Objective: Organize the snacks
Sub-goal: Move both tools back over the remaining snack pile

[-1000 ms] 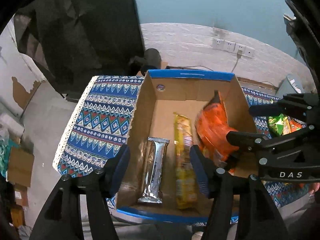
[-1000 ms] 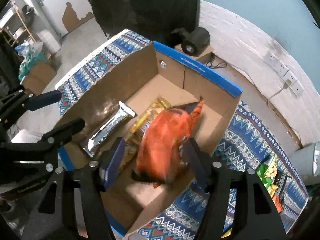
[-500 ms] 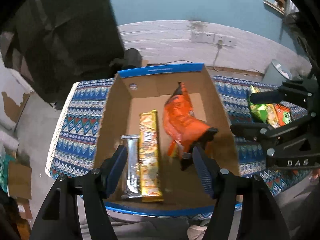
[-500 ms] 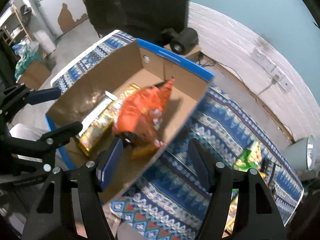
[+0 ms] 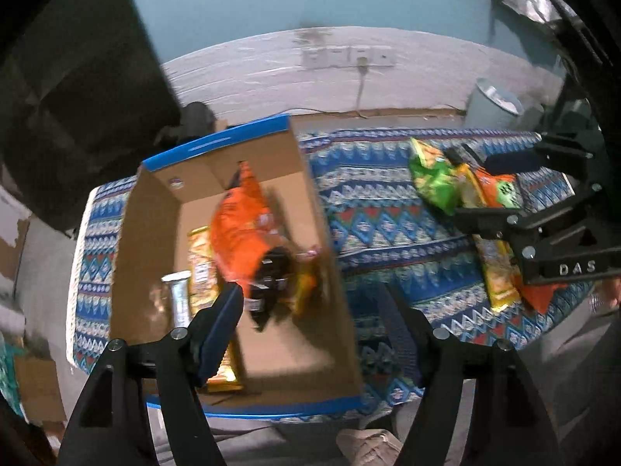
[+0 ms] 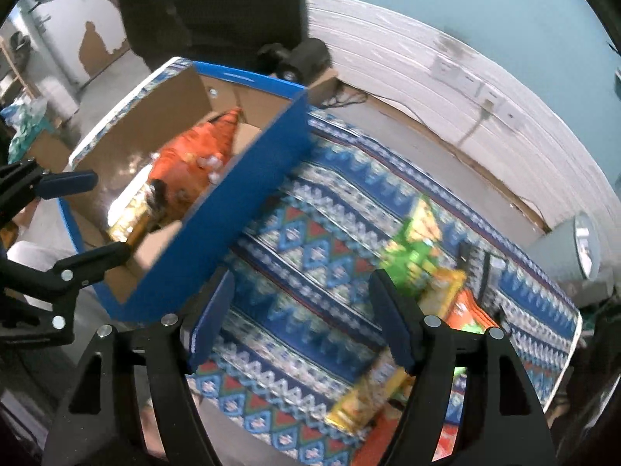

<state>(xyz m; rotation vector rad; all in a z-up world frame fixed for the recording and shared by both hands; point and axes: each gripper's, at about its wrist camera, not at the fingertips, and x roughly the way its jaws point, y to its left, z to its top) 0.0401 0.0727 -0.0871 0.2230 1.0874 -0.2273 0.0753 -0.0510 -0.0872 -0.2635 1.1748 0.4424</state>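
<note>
Snacks already sorted sit at the left: inside the cardboard box lie a silver bar, a yellow packet and an orange chip bag, all with their long axes running from the near wall toward the far wall. The left gripper hangs over the box's near right corner, fingers spread wide and empty. To the right, on the patterned tablecloth, the unsorted pile waits: a green bag, a yellow bag and an orange packet. The right gripper is likewise spread and empty, and the pile lies ahead and to the right of its fingers, so the right hand looks the nearer for the next pick. The left wrist view shows the box floor plainly. The right wrist view hides most of it behind the blue outer wall but shows the pile closer, though blurred.
</note>
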